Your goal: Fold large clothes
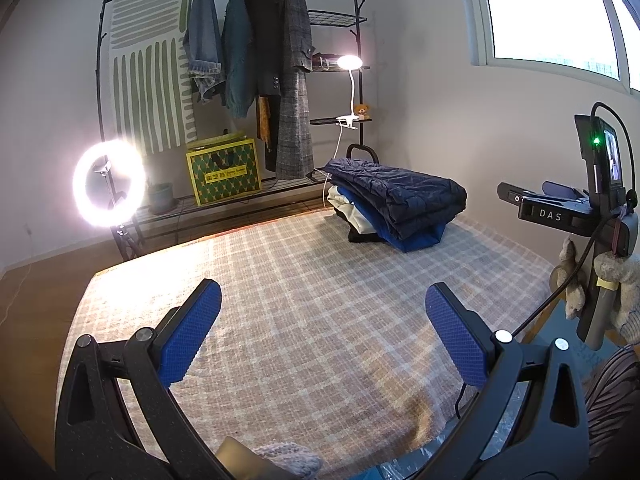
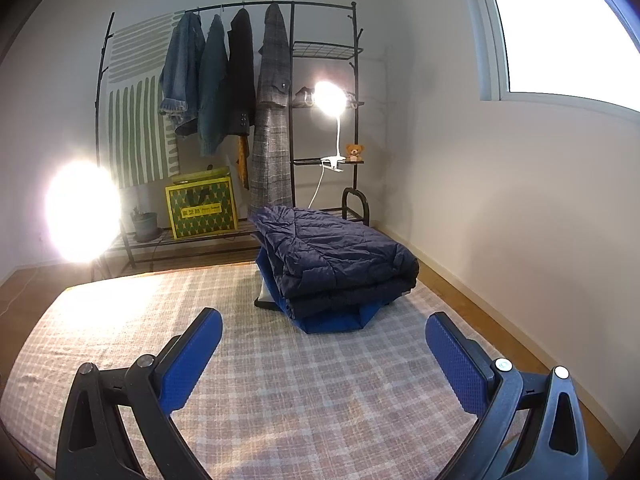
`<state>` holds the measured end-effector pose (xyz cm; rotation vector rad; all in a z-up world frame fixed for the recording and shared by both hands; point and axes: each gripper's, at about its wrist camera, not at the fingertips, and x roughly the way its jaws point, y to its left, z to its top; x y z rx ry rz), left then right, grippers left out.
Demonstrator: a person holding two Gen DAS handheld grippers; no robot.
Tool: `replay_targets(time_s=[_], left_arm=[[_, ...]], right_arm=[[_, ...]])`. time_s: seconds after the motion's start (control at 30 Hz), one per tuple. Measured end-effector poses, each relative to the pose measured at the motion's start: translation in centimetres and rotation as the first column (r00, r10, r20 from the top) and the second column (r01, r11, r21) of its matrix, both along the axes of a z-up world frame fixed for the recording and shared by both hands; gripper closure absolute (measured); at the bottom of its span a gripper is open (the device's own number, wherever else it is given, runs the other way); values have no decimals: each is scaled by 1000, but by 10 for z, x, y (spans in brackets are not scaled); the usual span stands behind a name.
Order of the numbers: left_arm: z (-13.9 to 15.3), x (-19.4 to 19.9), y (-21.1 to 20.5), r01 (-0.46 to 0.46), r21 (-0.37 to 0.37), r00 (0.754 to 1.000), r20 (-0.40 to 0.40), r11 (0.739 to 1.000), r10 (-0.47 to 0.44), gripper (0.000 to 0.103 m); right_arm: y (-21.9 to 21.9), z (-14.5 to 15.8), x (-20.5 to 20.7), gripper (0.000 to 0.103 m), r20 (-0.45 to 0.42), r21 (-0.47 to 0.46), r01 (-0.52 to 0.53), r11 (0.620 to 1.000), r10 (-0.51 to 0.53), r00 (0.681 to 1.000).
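Both of my hand-held grippers are spread wide and hold nothing. My left gripper (image 1: 323, 302) hangs above the near part of the checked beige and white bed cover (image 1: 304, 280), with its blue textured pads (image 1: 188, 332) far from each other. My right gripper (image 2: 324, 336) is in the same state over the same cover (image 2: 280, 380), and its blue pads (image 2: 190, 356) touch no cloth.

The task's thing is the pile of folded large clothes (image 2: 336, 268) at the far right part of the bed. On top lies a dark navy quilted jacket (image 1: 400, 196), folded. Under it I see a bright blue garment (image 1: 416, 238), and at the left side of the pile a white folded cloth (image 1: 346, 206) comes out. The pile is well apart from both grippers.

In the left wrist view, my right gripper with the letters DAS is seen from the side at the right edge, and the glove (image 1: 616, 280) holds its handle.

Behind the bed stands a black metal clothes rack (image 2: 294, 80) against the far wall, with a denim jacket (image 2: 180, 76), a teal sweater (image 2: 214, 88), a black coat (image 2: 242, 80) and a grey checked coat (image 2: 274, 120) hanging on it. On its lower shelf rests a yellow and green patterned box (image 2: 202, 208), and beside it, to the left, a small potted plant (image 2: 144, 224). A white clip lamp (image 2: 330, 98) shines on the rack's right side, near a small brown teddy bear (image 2: 354, 153). A bright ring light (image 1: 109, 182) stands at the far left.
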<state>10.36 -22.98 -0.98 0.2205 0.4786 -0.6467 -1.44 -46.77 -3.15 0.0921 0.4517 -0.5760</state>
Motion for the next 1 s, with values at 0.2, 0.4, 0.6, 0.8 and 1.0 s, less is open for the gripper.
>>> replay_targets(time_s=[0.2, 0.4, 0.6, 0.8, 1.0], left_arm=[[0, -1, -1, -1, -1, 1000, 1, 1000, 1, 0], [3, 1, 0, -1, -1, 1000, 9, 1000, 1, 0], [9, 2, 2, 3, 4, 1000, 25, 1000, -3, 0], [8, 1, 1, 1, 5, 1000, 25, 1000, -1, 0], [8, 0, 0, 0, 5, 1000, 27, 1000, -1, 0]], right_arm=[[-1, -1, 0, 0, -2, -1, 0, 1000, 0, 1000], [-1, -1, -1, 0, -3, 3, 1, 1000, -1, 1000], [-2, -1, -2, 0, 4, 10, 6, 1000, -6, 1000], [-1, -1, -2, 0, 4, 11, 8, 1000, -8, 1000], [-1, -1, -3, 0, 5, 11, 8, 1000, -8, 1000]])
